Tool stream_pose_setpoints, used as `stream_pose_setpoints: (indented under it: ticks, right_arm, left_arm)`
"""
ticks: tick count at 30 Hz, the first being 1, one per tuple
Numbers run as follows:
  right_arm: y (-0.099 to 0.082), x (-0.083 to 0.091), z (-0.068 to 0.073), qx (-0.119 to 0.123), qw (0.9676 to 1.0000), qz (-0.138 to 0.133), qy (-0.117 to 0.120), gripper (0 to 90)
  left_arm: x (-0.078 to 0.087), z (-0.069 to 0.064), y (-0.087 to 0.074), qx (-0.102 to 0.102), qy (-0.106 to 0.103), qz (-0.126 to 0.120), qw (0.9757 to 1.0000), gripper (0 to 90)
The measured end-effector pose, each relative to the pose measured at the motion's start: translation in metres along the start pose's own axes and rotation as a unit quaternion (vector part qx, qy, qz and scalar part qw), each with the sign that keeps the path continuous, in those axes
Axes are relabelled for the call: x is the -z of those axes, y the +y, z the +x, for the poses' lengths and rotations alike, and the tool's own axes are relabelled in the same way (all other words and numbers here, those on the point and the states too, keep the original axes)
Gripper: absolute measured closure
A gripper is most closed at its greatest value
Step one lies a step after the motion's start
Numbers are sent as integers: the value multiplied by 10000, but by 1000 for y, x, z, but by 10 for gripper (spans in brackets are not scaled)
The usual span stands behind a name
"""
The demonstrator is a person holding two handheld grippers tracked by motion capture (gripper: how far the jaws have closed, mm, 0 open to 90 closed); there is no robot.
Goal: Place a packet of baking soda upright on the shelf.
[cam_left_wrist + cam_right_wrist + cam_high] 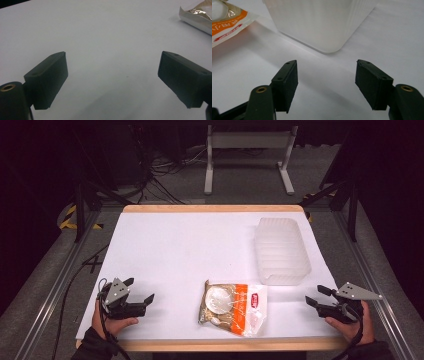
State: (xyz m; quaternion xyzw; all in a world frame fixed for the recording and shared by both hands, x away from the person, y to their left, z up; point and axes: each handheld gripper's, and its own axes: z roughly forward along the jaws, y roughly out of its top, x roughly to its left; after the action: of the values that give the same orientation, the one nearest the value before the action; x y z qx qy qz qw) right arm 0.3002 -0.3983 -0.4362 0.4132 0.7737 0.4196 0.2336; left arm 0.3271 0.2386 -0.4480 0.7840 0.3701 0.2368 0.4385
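On the white table a snack packet lies near the front edge — between the two grippers, touching neither. Left gripper and right gripper both rest spread wide, holding nothing. Behind the packet stands a frosted plastic tub — upside down.

The table has a smooth, matt white top edged in pale wood. The container is frosted, ribbed, translucent plastic. The packet is glossy film, orange and clear, with silvery foil edges. Both grippers' jaws are matt black, with brass-coloured inserts.
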Motion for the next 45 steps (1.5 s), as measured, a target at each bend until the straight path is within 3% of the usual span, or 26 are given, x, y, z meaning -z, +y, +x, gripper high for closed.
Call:
stream_pose_setpoints:
  ticks: [7, 19, 23, 26, 29, 33, 36, 40, 45]
  right_arm:
    - [3, -1, 11, 22, 9999, 168, -16, 397]
    - [17, -8, 48, -23, 9976, 170, 666, 406]
    - [20, -11, 57, -97, 9954, 130, 945, 436]
    - [26, -18, 72, -152, 9920, 161, 1241, 434]
    - [29, -21, 79, -105, 9914, 196, 1287, 426]
    - [36, -32, 94, -176, 9877, 221, 1536, 359]
    - [38, -41, 99, -190, 9862, 341, 1609, 318]
    - [39, -48, 101, -183, 9865, 488, 1555, 293]
    - [38, -60, 101, -330, 9817, 781, 1706, 273]
  left_arm:
    - [-5, -4, 0, -120, -38, 173, 9998, 110]
    - [-3, -13, 0, -146, -125, 173, 9997, 112]
    - [-3, -15, -1, -102, -131, 163, 9997, 114]
    - [-3, -17, -1, -170, -124, 182, 9996, 114]
    - [-2, -18, -1, -183, -111, 165, 9996, 113]
    - [3, -16, -2, -116, -112, -18, 9999, 111]
    - [5, -16, -2, -138, -124, -59, 9998, 110]
    - [5, -17, -2, -160, -126, -103, 9997, 109]
    - [2, -18, 1, -187, -130, -115, 9997, 107]
